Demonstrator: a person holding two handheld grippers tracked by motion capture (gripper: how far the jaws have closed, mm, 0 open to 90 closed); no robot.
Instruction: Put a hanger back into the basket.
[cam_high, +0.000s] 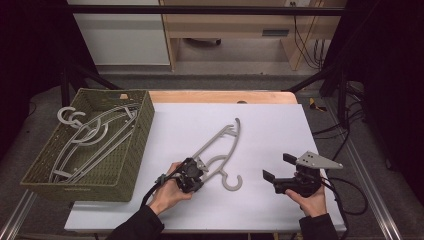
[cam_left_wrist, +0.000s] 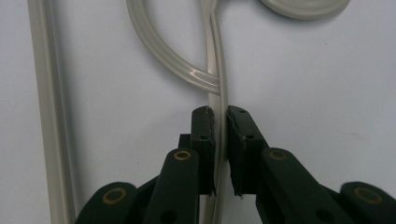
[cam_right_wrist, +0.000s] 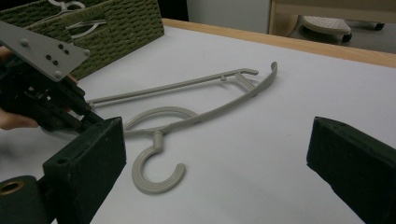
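Grey plastic hanger (cam_high: 220, 150) sits clamped in the left gripper (cam_left_wrist: 220, 116); right gripper (cam_high: 278, 167) gapes empty.

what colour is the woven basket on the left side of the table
The woven basket is olive green, clearest in the high view.

A basket (cam_high: 135, 145) sits at the table's (cam_high: 270, 125) left edge, with hangers (cam_high: 90, 137) lying in it. One hanger (cam_high: 220, 145) lies on the table near its middle, just right of the basket, its hook toward the front edge. The left gripper (cam_high: 192, 172) is at the hanger's near end, clamped on its bar. The right gripper (cam_high: 280, 167) sits well apart, near the front right corner.
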